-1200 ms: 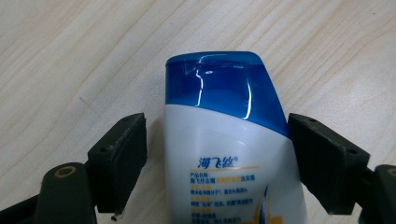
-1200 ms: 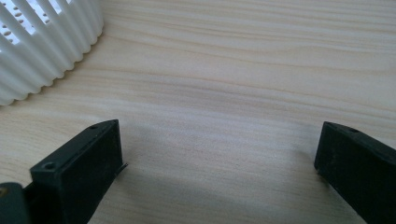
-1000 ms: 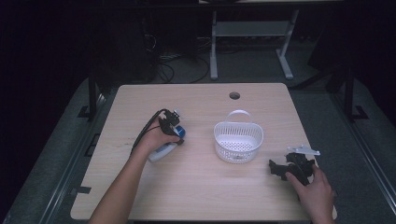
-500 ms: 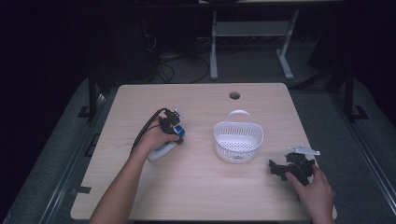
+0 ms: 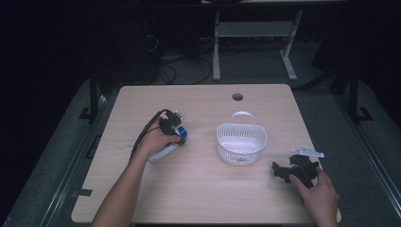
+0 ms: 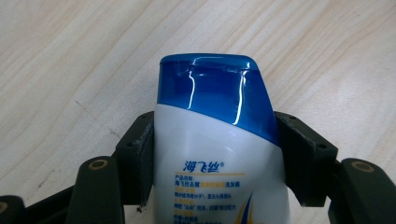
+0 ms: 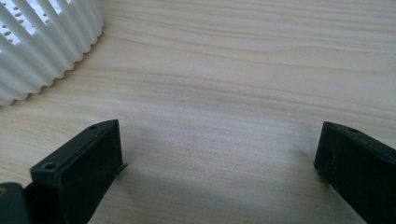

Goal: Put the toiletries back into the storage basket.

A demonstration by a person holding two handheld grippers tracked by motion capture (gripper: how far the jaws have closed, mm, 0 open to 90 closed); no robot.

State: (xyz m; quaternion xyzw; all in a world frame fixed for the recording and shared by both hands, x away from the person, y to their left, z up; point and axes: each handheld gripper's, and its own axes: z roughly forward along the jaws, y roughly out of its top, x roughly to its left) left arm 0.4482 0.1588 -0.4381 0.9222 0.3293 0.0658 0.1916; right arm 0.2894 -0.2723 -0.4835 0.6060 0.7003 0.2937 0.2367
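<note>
Pale wood covers the desk, a rectangular top with rounded corners and a small round cable hole near its far edge, set on a dark floor with cables and metal legs behind it. Right of the middle stands a white plastic basket with ribbed sides, a perforated bottom and a looped handle at its far rim; from above I can see nothing lying in it, and its ribbed wall fills the upper left corner of the right gripper view. To the left of the basket, well apart from it, a white shampoo bottle with a glossy blue cap lies on its side on the desk, cap pointing toward the basket in the high view, blue and yellow print on its front. The left tongs pinch that bottle: in the left gripper view one black jaw presses each side of the white body just below the cap, and the person's left hand wraps the gripper from behind. The right tongs sit low over bare wood near the desk's front right corner, jaws spread wide with nothing between them, the basket just beyond, and the right hand holds them from the near edge.
</note>
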